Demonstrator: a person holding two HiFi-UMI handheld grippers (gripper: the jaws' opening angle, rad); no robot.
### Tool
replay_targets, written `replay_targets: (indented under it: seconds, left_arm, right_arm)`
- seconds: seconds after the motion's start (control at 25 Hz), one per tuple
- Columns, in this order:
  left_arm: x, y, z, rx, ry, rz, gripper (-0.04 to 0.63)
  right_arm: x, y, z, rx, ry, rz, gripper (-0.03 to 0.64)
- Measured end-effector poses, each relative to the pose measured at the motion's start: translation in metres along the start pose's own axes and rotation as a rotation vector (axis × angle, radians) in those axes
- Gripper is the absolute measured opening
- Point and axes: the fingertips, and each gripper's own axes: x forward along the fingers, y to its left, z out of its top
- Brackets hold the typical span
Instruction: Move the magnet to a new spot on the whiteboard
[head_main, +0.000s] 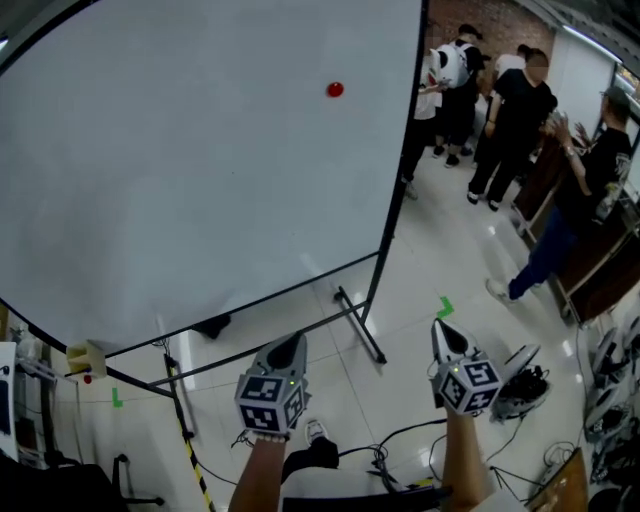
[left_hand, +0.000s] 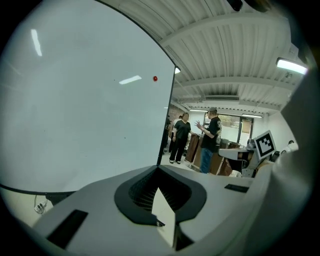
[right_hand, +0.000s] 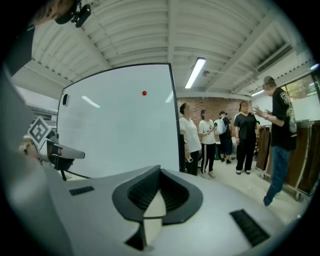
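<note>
Nearest to the camera are the two tools the person holds: the left hand-held gripper (head_main: 288, 350) and the right hand-held gripper (head_main: 446, 336). Both have their jaws pressed together with nothing between them. Both hang low, well apart from the board. The magnet (head_main: 335, 89) is a small red round dot. It sits high up on the whiteboard (head_main: 180, 150), near the right edge, with bare white board all around it. I think it is light and hard, like a little button, so it should not bend or break. It probably sticks tight, and its top may be smooth and slippery. A good way is to open the jaws, pinch it by its round sides, then pull or slide it. The board stands on a thin black frame (head_main: 358, 322) on the shiny floor (head_main: 420, 250). Off to the right, some people (head_main: 510, 110) stand together, away from the board.
</note>
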Motion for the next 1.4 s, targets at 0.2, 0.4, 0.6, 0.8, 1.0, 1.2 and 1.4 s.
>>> replay_targets:
  seconds: [0.2, 0.4, 0.6, 0.8, 1.0, 1.2, 1.4]
  left_arm:
    - [-0.043, -0.052, -0.036, 0.016, 0.029, 0.010, -0.006]
    - [-0.081, -0.104, -0.056, 0.024, 0.023, 0.027, -0.006]
    - [-0.122, -0.136, -0.078, 0.013, 0.037, 0.042, -0.006]
    - [-0.149, -0.149, -0.088, 0.004, 0.045, 0.042, -0.006]
    - [-0.159, -0.133, -0.073, 0.009, 0.017, 0.034, -0.006]
    - [-0.170, -0.113, -0.062, 0.008, -0.009, 0.026, -0.006]
    - [-0.175, -0.100, -0.053, 0.010, -0.029, 0.006, -0.006]
  right_arm:
    - [-0.083, 0.017, -0.062, 0.093, 0.042, 0.036, 0.002]
    - [-0.145, 0.026, -0.077, 0.103, 0.033, 0.065, 0.002]
    - [-0.193, 0.040, -0.087, 0.128, 0.031, 0.103, 0.002]
    - [-0.220, 0.056, -0.097, 0.196, 0.039, 0.119, 0.002]
    - [-0.215, 0.083, -0.076, 0.178, 0.007, 0.133, 0.002]
    - [-0.209, 0.114, -0.073, 0.147, 0.012, 0.135, 0.002]
    - [-0.204, 0.138, -0.064, 0.129, -0.004, 0.135, 0.002]
